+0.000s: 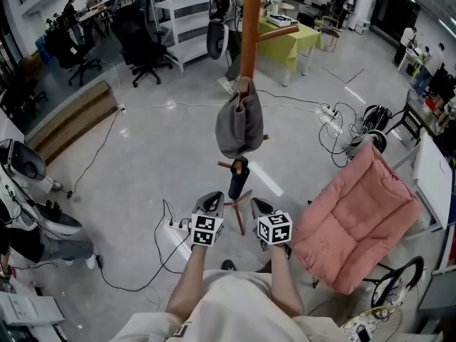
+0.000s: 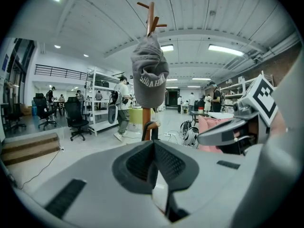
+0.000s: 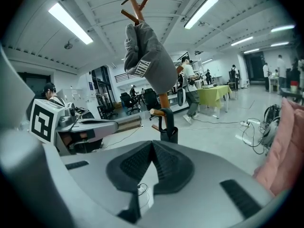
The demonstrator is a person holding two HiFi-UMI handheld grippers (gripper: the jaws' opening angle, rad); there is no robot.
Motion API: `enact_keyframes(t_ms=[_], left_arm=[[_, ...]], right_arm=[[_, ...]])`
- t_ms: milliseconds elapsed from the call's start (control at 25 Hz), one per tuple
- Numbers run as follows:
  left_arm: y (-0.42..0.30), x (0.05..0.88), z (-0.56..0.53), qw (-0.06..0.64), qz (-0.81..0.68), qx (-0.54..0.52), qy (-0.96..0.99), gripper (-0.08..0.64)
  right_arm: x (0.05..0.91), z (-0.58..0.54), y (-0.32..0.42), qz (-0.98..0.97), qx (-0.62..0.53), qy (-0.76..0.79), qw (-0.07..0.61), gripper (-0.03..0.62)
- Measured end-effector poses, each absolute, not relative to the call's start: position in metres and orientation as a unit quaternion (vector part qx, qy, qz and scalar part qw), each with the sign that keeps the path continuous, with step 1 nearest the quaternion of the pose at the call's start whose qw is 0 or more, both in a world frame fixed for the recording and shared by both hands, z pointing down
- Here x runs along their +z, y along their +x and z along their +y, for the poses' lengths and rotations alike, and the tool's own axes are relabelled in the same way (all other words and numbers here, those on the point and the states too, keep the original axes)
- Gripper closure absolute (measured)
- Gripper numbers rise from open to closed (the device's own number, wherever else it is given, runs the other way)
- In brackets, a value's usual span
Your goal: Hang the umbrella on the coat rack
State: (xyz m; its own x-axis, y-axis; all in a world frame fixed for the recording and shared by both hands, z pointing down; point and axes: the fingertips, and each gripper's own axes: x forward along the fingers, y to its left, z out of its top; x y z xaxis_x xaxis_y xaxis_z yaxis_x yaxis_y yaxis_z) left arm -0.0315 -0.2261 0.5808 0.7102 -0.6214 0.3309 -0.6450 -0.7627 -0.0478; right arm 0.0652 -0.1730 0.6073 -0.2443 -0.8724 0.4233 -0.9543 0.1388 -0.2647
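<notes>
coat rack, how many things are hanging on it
2: a grey cap high on the coat rack, and a black umbrella hooked by its handle on a lower peg. More could hide behind the cap.

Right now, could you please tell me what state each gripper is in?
Left gripper: closed, holding nothing.
Right gripper: closed, holding nothing.

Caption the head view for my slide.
Umbrella hangs on coat rack below grey cap; left gripper and right gripper shut, empty.
</notes>
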Motion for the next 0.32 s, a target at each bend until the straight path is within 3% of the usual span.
enact_keyframes(t_ms=[320], left_arm=[[-0.0274, 0.5798, -0.2229, 0.038, -0.338, 0.167, 0.926, 0.552]], right_arm=[[0.6067, -0.1710, 0.0748, -0.744, 0.247, 0.616, 0.080, 0.589]])
